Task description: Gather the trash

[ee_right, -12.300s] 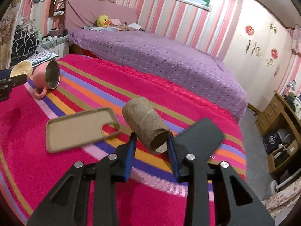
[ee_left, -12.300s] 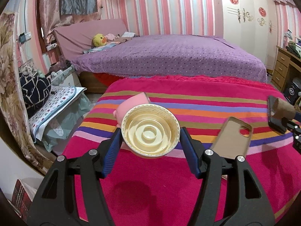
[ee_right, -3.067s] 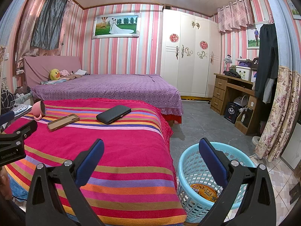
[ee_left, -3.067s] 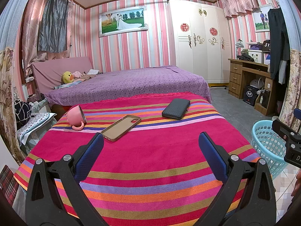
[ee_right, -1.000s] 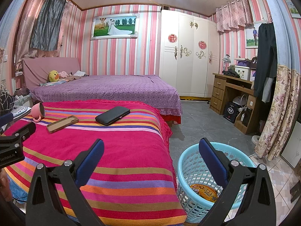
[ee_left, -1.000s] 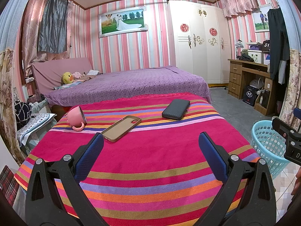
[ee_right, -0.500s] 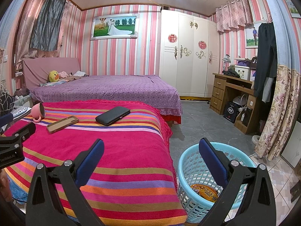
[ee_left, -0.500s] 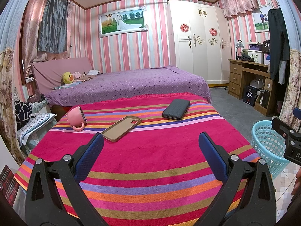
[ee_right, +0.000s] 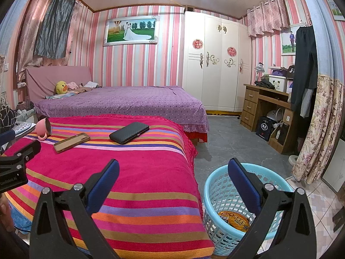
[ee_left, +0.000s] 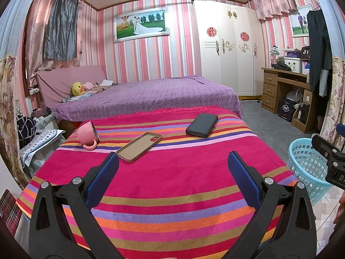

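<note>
The left claw (ee_left: 172, 168) is released, its blue-padded jaws spread wide and holding nothing, positioned over the near edge of the bed covered with a magenta striped blanket (ee_left: 172, 172). The right claw (ee_right: 172, 172) is likewise released and empty, positioned past the bed's right edge with its right jaw in front of the light blue perforated plastic basket (ee_right: 217, 190). This basket stands on the grey floor just beside the bed's near right corner, and an orange printed wrapper (ee_right: 234, 220) lies at its bottom. Three items rest toward the far edge of the blanket: a pink mug (ee_left: 87, 133) lying on its side near the far left corner, a tan phone case (ee_left: 139, 146) lying open side up to its right, and a black textured wallet (ee_left: 202, 125) further right. These items do not touch one another. A second bed with a purple dotted cover (ee_left: 151, 97) adjoins the far edge.
</note>
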`<state>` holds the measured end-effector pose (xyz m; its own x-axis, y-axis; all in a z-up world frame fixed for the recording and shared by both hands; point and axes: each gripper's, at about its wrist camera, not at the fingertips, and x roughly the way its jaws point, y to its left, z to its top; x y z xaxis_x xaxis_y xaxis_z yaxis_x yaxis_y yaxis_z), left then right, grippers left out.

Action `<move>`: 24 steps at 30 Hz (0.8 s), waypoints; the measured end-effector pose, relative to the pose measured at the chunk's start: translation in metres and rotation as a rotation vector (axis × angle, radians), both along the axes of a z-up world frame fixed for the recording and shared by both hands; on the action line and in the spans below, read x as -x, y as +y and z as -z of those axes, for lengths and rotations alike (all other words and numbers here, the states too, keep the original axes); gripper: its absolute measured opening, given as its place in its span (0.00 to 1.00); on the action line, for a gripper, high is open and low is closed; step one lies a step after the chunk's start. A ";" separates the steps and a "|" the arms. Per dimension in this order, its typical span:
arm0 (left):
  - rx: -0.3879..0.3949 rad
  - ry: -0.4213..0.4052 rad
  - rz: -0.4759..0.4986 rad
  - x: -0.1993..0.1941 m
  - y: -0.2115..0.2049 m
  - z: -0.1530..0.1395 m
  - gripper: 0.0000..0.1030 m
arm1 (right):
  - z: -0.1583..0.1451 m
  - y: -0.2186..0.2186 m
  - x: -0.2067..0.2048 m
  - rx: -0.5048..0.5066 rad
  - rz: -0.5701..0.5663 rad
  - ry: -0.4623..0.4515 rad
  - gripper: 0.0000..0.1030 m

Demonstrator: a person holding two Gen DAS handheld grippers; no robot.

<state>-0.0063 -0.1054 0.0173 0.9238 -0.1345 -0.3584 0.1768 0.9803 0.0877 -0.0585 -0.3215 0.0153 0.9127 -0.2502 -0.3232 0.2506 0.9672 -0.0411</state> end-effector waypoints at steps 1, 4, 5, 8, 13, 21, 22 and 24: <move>0.000 0.001 -0.001 0.001 0.001 0.000 0.95 | 0.000 0.000 0.000 0.000 0.000 0.000 0.95; 0.002 0.000 -0.003 0.000 0.002 0.000 0.95 | 0.000 0.000 0.000 0.000 0.000 0.000 0.95; 0.003 0.001 -0.002 0.001 0.002 0.001 0.95 | 0.000 0.000 0.000 0.000 -0.001 0.000 0.95; 0.006 0.001 0.000 0.001 0.001 0.000 0.95 | 0.000 0.000 0.000 -0.001 -0.001 0.000 0.95; 0.029 0.005 0.014 0.001 0.002 -0.001 0.95 | 0.000 0.000 0.000 -0.001 -0.001 0.000 0.95; 0.034 0.013 0.018 0.000 0.001 0.002 0.95 | 0.000 0.000 0.000 0.000 0.000 -0.001 0.95; 0.030 0.015 0.020 0.000 0.001 0.003 0.95 | 0.000 0.000 0.000 -0.001 0.000 -0.001 0.95; 0.020 0.020 0.019 -0.002 -0.002 0.005 0.95 | 0.000 0.000 -0.001 -0.002 0.000 0.000 0.95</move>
<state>-0.0047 -0.1071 0.0126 0.9138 -0.1590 -0.3736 0.1966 0.9784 0.0644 -0.0579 -0.3220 0.0148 0.9126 -0.2498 -0.3238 0.2508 0.9672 -0.0393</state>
